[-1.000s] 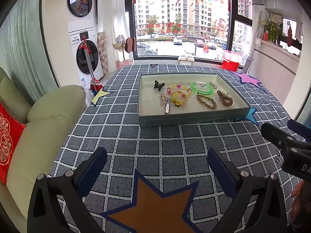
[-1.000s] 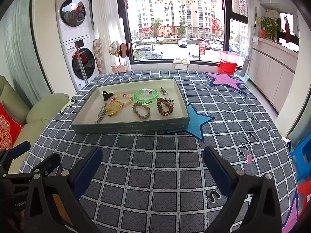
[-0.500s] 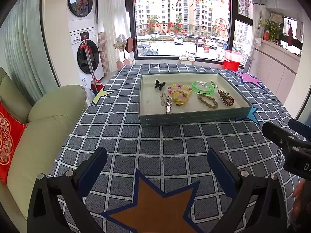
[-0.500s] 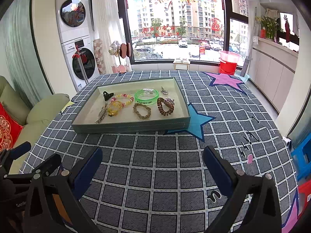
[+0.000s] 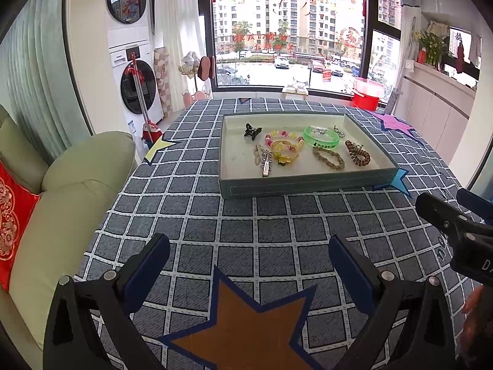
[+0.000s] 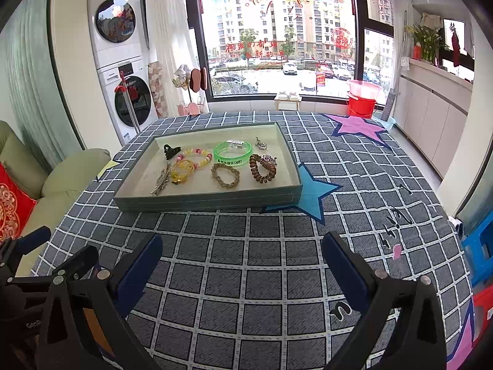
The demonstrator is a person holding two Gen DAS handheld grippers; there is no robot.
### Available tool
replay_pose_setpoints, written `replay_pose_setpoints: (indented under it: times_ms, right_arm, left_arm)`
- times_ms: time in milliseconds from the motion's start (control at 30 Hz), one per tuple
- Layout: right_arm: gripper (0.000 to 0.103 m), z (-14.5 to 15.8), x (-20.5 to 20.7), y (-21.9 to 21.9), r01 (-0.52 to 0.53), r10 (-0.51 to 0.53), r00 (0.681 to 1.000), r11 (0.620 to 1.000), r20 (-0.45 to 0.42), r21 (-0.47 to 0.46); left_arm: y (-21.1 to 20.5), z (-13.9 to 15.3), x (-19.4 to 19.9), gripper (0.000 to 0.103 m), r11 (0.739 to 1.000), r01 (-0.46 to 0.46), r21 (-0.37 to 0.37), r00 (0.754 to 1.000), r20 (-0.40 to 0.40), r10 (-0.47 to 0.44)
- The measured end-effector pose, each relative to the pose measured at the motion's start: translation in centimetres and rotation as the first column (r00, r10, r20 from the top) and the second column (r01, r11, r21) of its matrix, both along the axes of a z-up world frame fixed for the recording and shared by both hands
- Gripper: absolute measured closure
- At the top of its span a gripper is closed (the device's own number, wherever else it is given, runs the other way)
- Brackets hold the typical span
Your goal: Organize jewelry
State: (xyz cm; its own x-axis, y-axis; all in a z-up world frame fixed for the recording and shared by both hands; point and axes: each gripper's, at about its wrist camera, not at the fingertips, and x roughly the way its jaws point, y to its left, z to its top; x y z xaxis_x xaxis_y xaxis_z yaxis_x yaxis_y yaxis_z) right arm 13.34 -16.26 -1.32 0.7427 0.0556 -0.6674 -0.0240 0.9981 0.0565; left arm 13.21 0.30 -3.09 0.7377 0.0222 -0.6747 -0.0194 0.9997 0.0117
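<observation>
Both views have crept slightly toward the tray (image 6: 209, 200); the left claw (image 5: 246, 256) and right claw (image 6: 240, 252) hover wide, empty, while the jewelry lies gathered inside.

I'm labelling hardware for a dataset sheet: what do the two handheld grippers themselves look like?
Both look alike. The left gripper and right gripper each have black angular plastic frames, silver screws at the joints and flat dark-blue pads on the fingers. Pale lettering, only partly readable, marks each body as seen from the other's view. No cables or sleeves show.
</observation>
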Motion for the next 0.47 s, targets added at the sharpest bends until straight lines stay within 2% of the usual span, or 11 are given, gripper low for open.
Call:
replay_pose_setpoints:
  times_ms: [467]
  right_arm:
    - [0.000, -0.25, 0.10, 0.34, -0.001, 0.001, 1.000, 1.000, -0.004, 0.005]
  left_arm:
    - [0.22, -0.21, 0.20, 0.000, 1.000, 0.001, -0.006, 1.000, -0.003, -0.001]
